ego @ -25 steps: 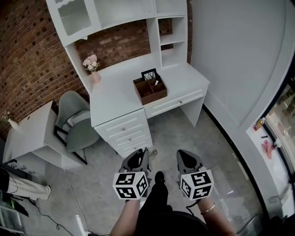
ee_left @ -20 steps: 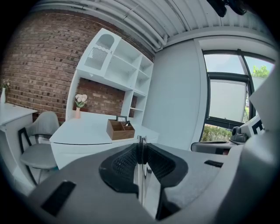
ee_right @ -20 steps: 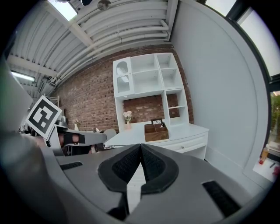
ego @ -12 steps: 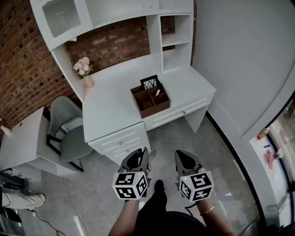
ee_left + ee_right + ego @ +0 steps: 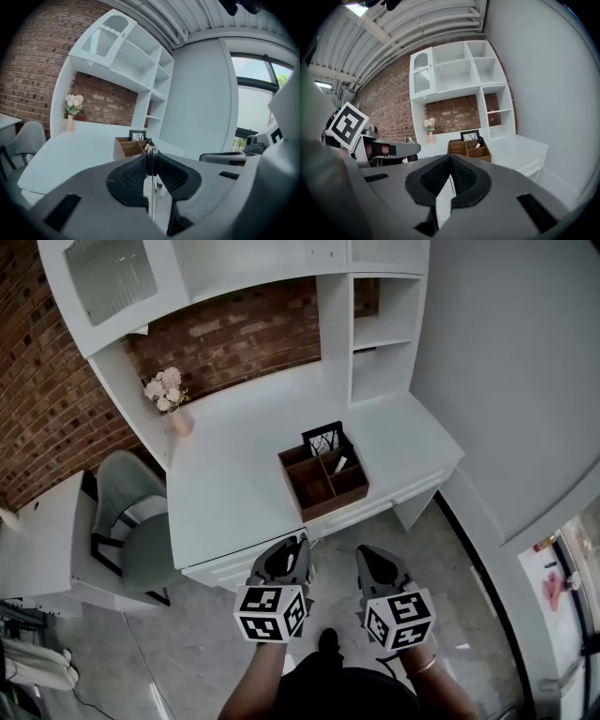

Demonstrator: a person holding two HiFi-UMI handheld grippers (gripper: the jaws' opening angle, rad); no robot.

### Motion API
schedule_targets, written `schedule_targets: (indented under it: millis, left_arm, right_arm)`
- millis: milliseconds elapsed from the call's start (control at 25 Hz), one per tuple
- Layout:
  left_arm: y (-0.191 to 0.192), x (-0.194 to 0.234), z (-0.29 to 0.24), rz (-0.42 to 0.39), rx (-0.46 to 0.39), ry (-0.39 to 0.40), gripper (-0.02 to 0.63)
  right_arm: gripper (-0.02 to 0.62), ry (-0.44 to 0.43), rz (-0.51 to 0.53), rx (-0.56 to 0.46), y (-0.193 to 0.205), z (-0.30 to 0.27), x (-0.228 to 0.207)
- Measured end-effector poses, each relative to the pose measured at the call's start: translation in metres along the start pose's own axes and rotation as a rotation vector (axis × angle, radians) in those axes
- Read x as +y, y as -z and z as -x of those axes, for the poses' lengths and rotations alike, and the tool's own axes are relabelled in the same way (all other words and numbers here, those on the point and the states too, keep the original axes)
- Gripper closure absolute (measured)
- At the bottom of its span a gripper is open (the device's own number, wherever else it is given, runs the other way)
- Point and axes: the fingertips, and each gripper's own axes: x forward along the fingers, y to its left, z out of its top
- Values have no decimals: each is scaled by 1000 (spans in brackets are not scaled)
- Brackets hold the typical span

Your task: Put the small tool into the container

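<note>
A brown wooden container (image 5: pixel 324 480) with several compartments stands near the front edge of the white desk (image 5: pixel 229 486). A small slim tool (image 5: pixel 341 463) leans in its back right compartment; the right gripper view shows the same tool (image 5: pixel 479 142) as dark, inside the container (image 5: pixel 469 147). My left gripper (image 5: pixel 298 546) and right gripper (image 5: pixel 365 552) hang side by side in front of the desk, short of the container. Both are shut with nothing between the jaws. In the left gripper view the container (image 5: pixel 128 146) sits just beyond the closed gripper (image 5: pixel 151 152).
A framed picture (image 5: pixel 322 439) stands behind the container. A pink vase of flowers (image 5: pixel 169 396) is at the desk's back left. Shelves (image 5: pixel 386 334) rise over the desk. A grey chair (image 5: pixel 131 521) and a second white table (image 5: pixel 37 549) are to the left.
The desk and container have come nearer and now lie just ahead of both grippers. The grippers keep their pose, side by side and shut.
</note>
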Motion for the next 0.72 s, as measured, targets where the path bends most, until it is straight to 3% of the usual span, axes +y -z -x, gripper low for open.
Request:
schedule_targets:
  millis: [360,720]
  left_arm:
    - [-23,24,-55,6,4,29,532]
    - [-47,27,-91,-11,1,45,532]
  right_arm:
    - [592,35,0,19,-12,-51,-25]
    - [591,11,-8,4,-26,-89,-48]
